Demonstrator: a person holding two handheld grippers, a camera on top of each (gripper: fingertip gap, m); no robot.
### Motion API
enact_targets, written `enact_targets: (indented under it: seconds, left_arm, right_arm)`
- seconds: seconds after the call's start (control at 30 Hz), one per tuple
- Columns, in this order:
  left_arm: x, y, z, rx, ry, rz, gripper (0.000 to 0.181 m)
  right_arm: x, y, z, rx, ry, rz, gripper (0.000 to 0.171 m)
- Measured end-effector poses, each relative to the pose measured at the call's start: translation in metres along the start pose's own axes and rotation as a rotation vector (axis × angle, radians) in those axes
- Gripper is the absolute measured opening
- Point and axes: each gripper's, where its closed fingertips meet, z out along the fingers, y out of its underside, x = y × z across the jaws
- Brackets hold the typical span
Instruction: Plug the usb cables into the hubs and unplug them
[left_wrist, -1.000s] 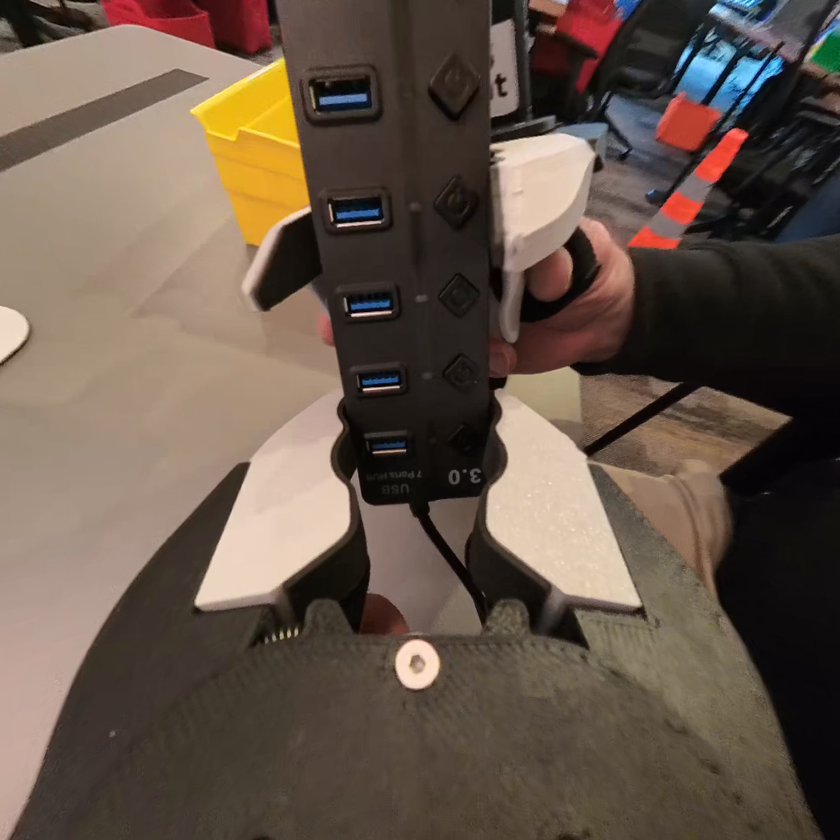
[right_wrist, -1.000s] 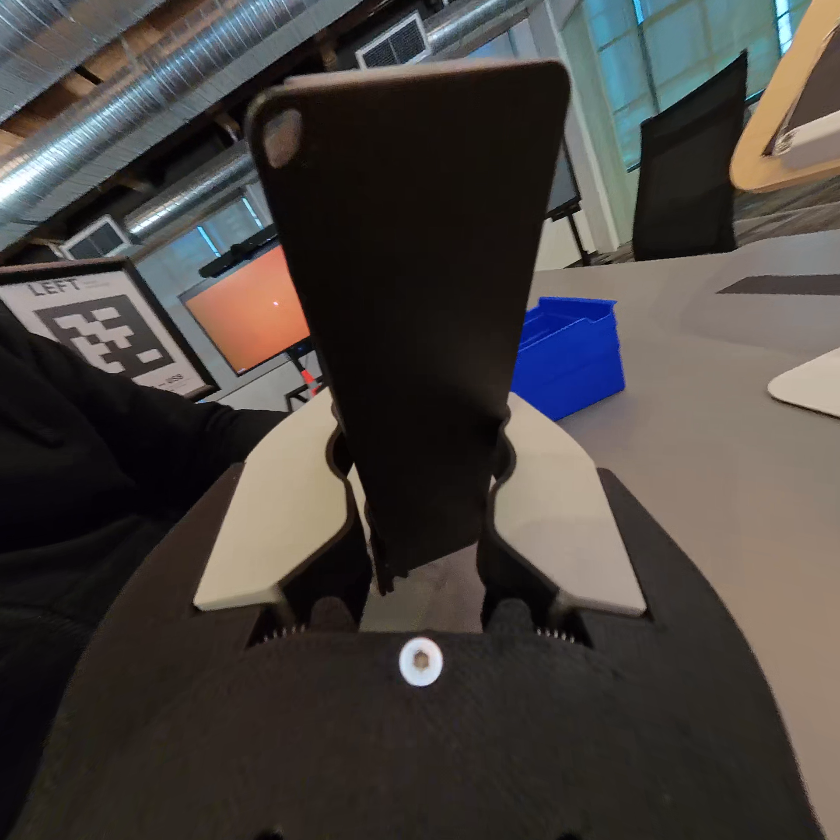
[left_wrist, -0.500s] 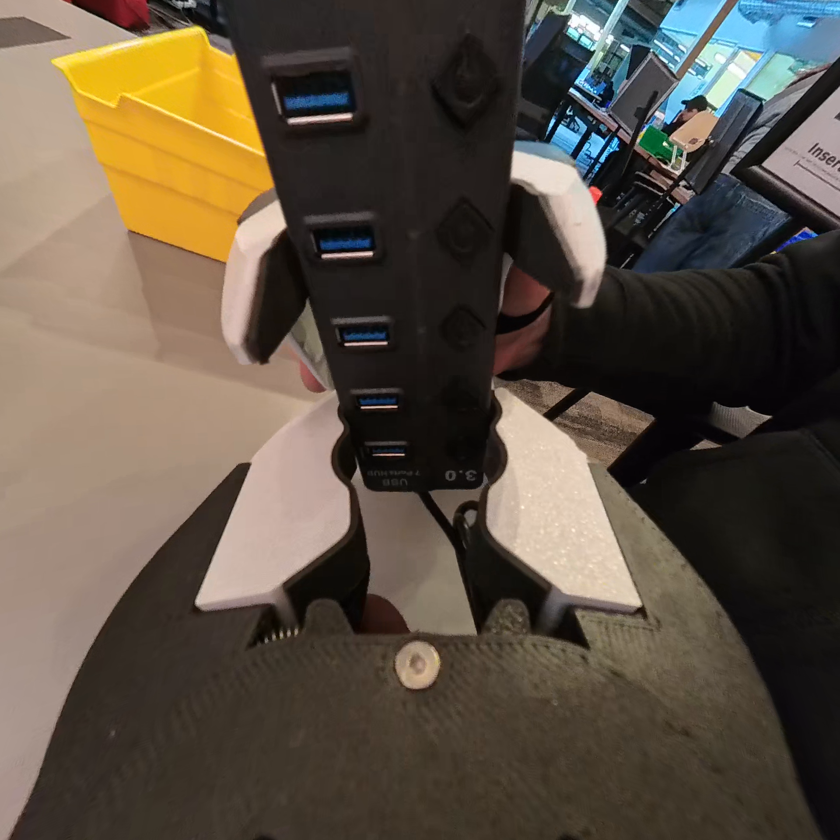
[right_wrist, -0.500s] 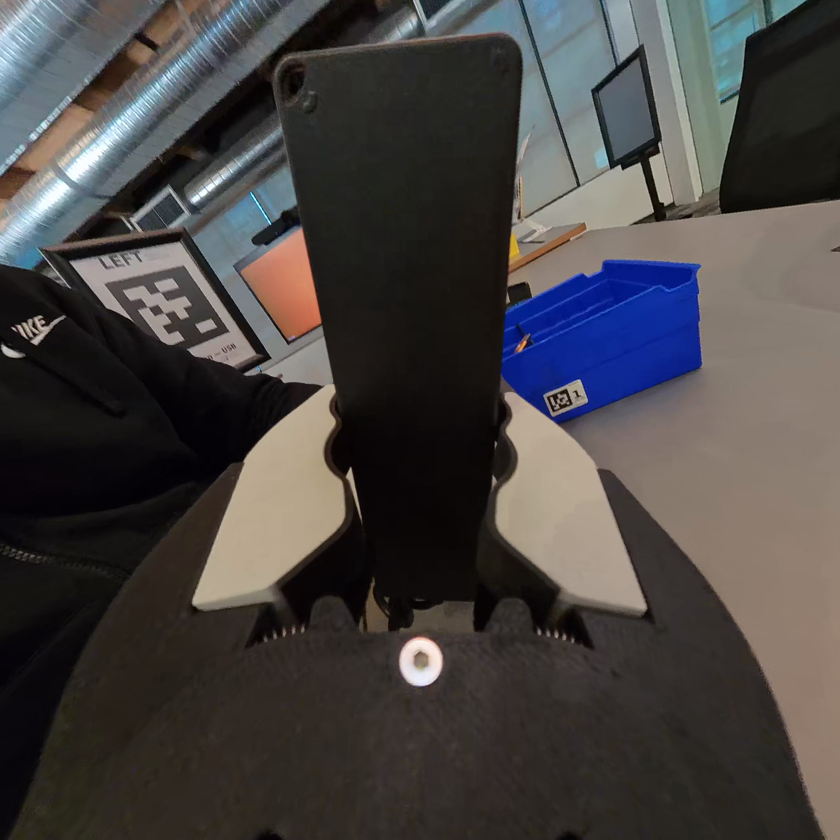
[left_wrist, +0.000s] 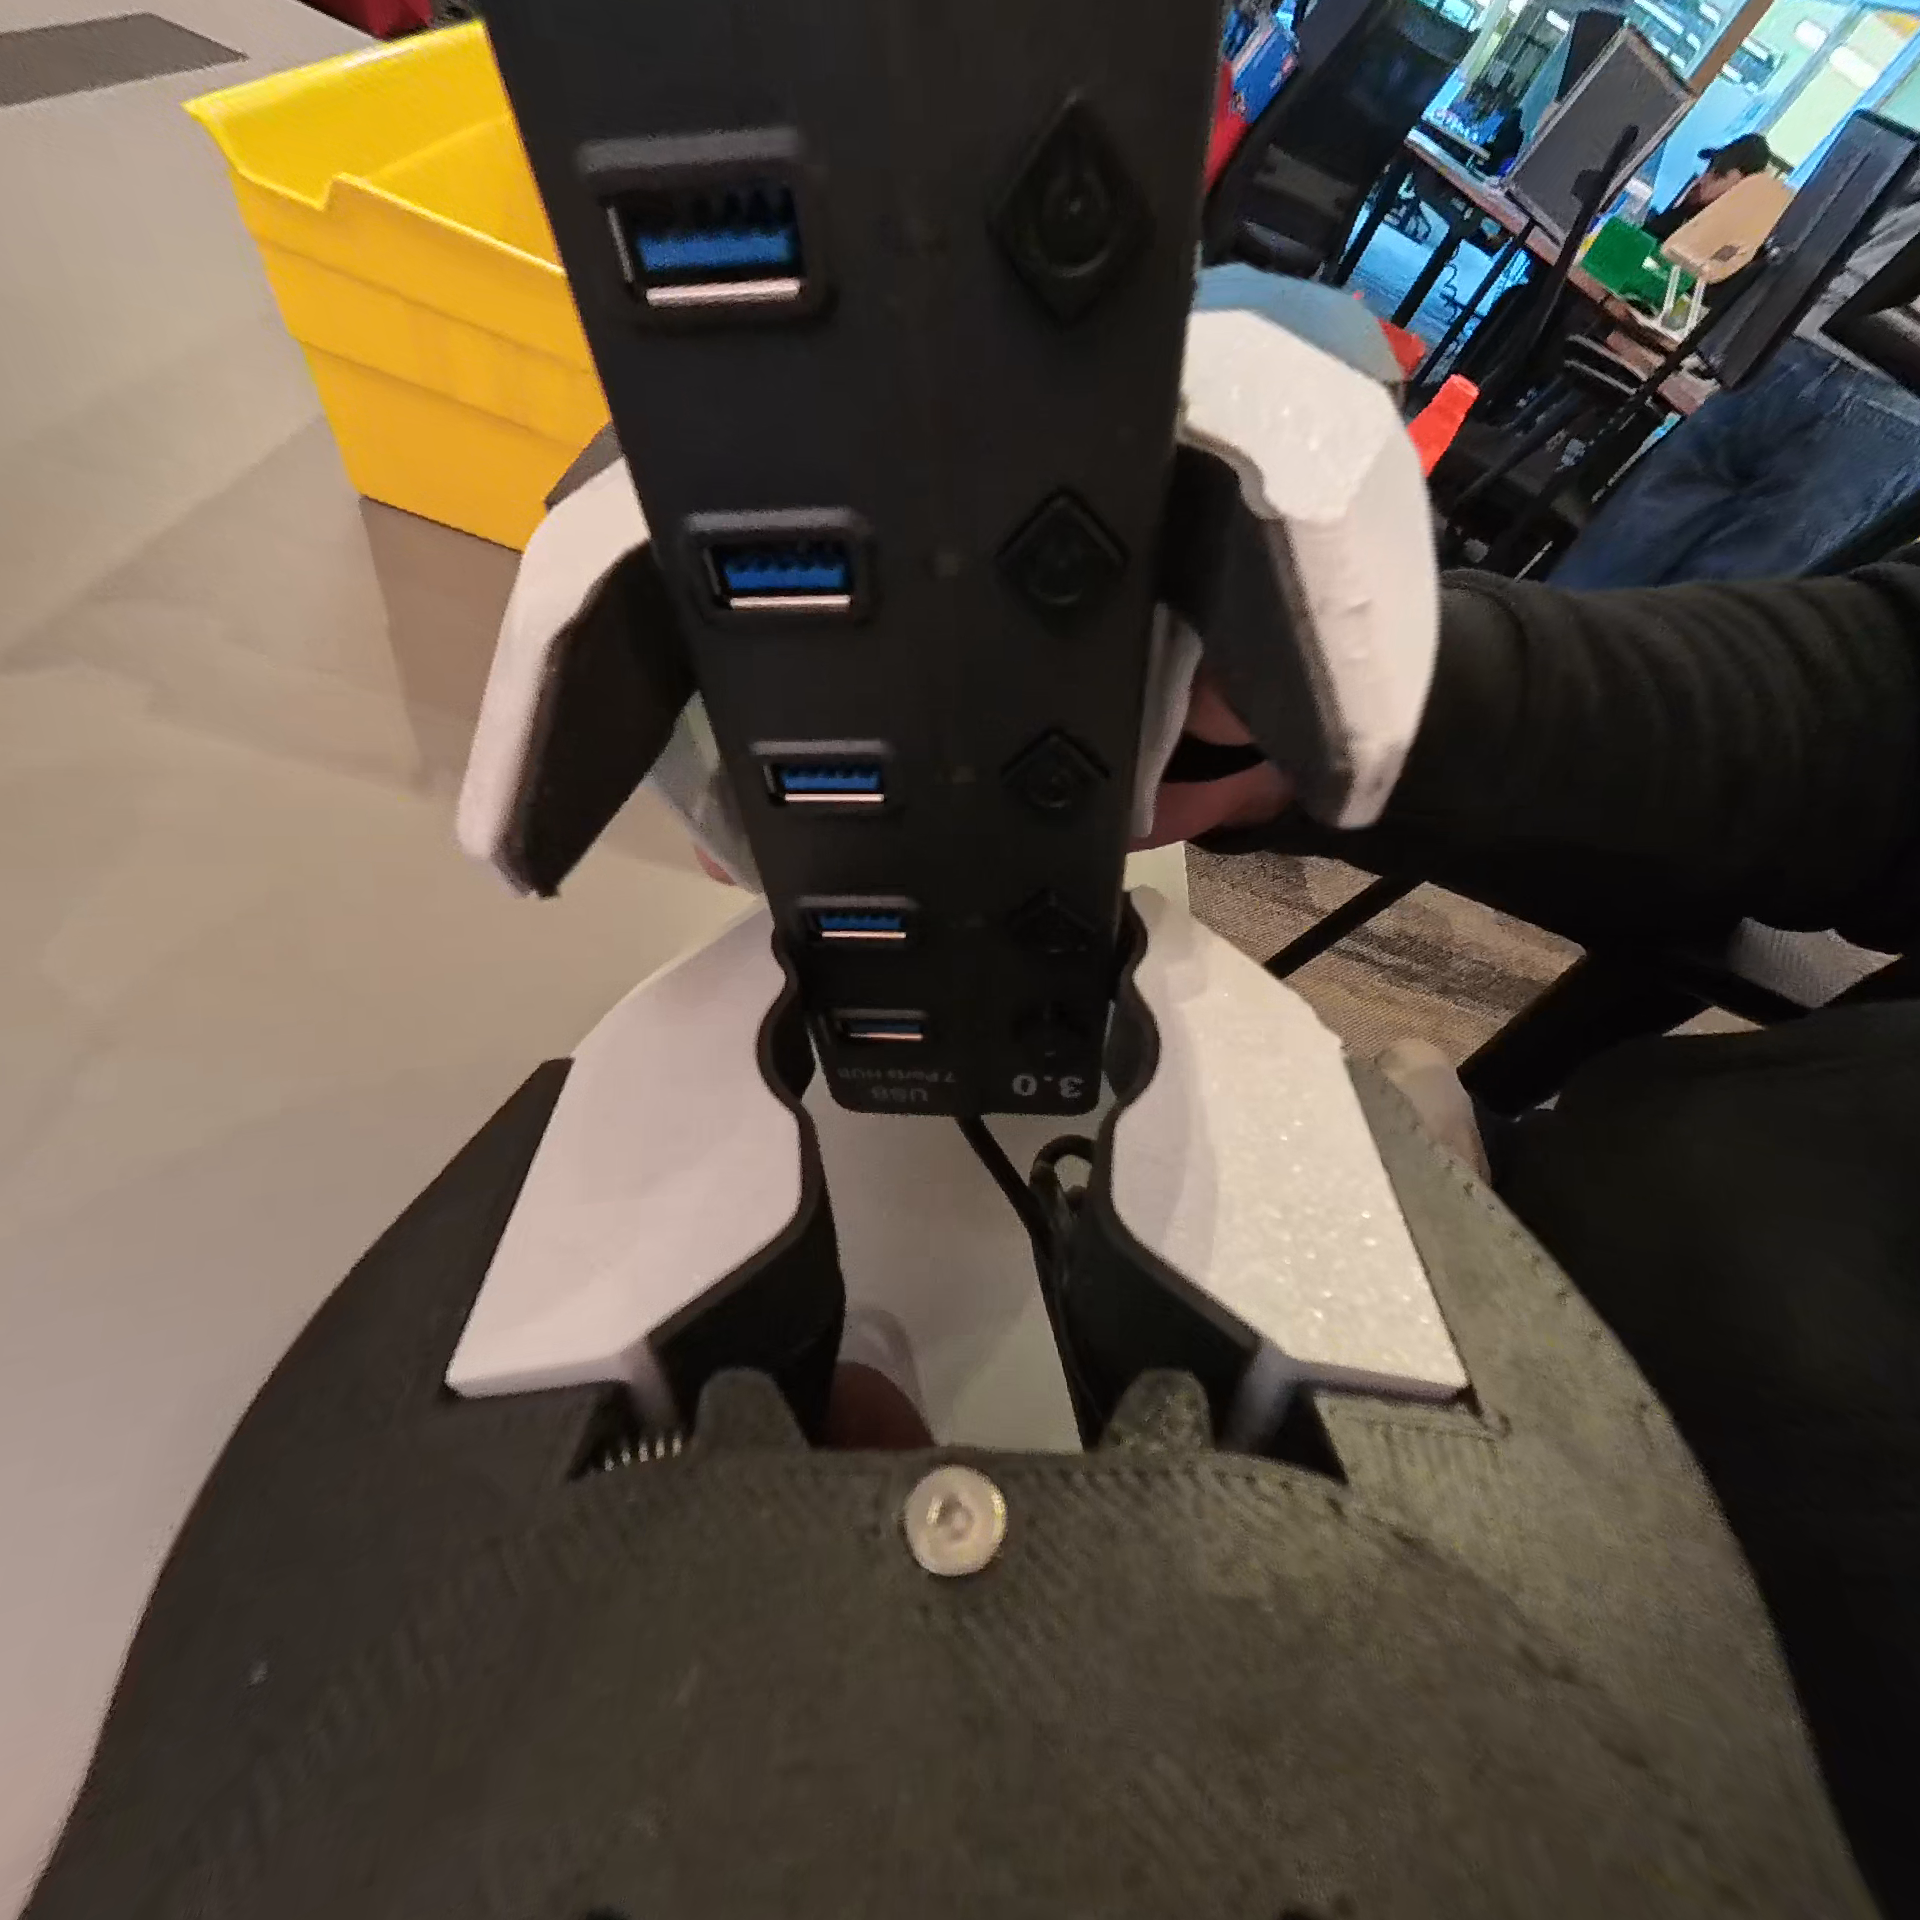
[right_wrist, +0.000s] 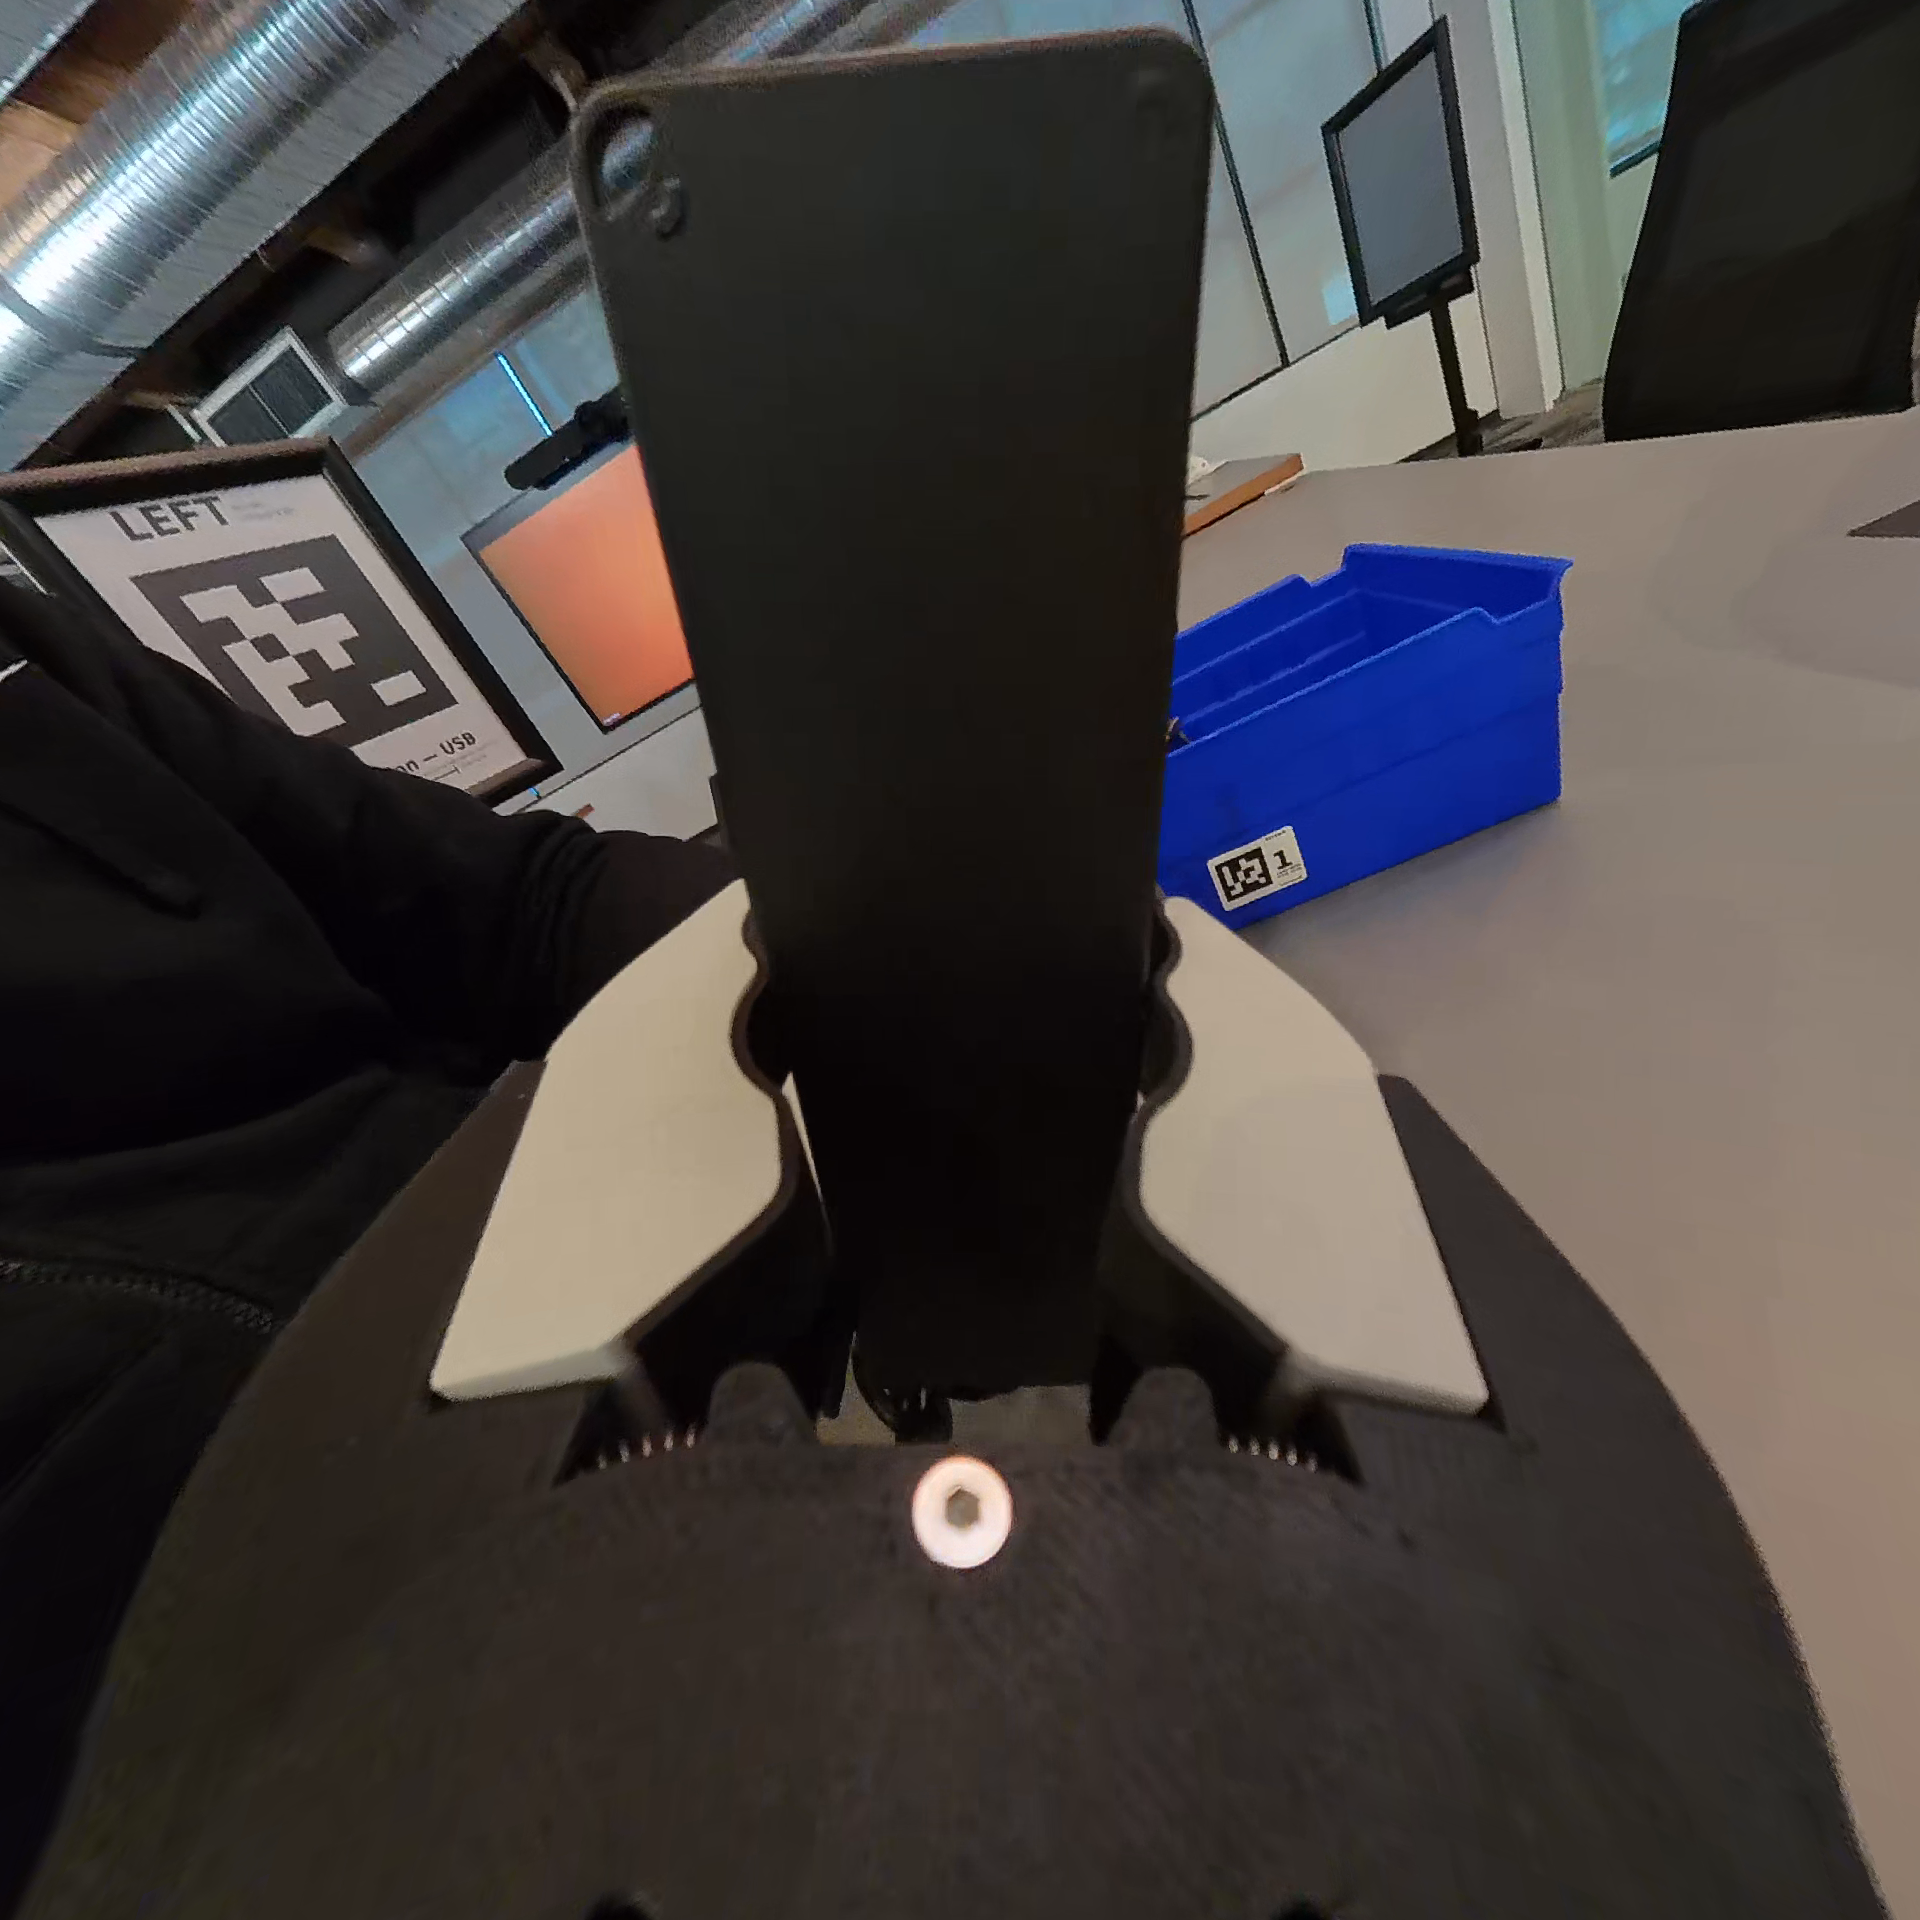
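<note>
A long black USB hub (left_wrist: 894, 416) with several blue ports and diamond-shaped buttons is held up in the air between both grippers. My left gripper (left_wrist: 956, 997) is shut on its lower end, where a thin black cable (left_wrist: 997, 1153) leaves it. The right gripper's white fingers (left_wrist: 561, 686) clasp the hub's middle from behind. In the right wrist view only the hub's plain black back (right_wrist: 914, 623) shows, and my right gripper (right_wrist: 951, 987) is shut on its sides. No loose USB plug is in view.
A yellow bin (left_wrist: 416, 312) stands on the grey table (left_wrist: 208, 831) behind the hub. A blue bin (right_wrist: 1382, 727) sits on the table to the right. A person's black sleeve (left_wrist: 1662, 727) reaches in from the right. A framed marker sign (right_wrist: 281, 623) and an orange screen (right_wrist: 592, 582) stand behind. Tip to tip, the grippers are about 8 centimeters apart.
The right gripper has turned from side-on to square behind the hub, and the hub now sits deeper between its fingers. Both views have swung; both bins now show larger.
</note>
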Motion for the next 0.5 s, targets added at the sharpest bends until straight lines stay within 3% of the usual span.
enact_targets:
  seconds: [0.3, 0.5]
  left_arm:
    - [-0.009, -0.005, -0.003, 0.011, -0.069, -0.01, 0.059]
    - [-0.025, -0.022, -0.024, 0.035, -0.237, 0.027, 0.058]
  right_arm:
    - [0.011, -0.003, -0.007, 0.021, 0.059, -0.018, 0.064]
    - [0.024, -0.009, -0.022, 0.072, 0.117, -0.005, 0.064]
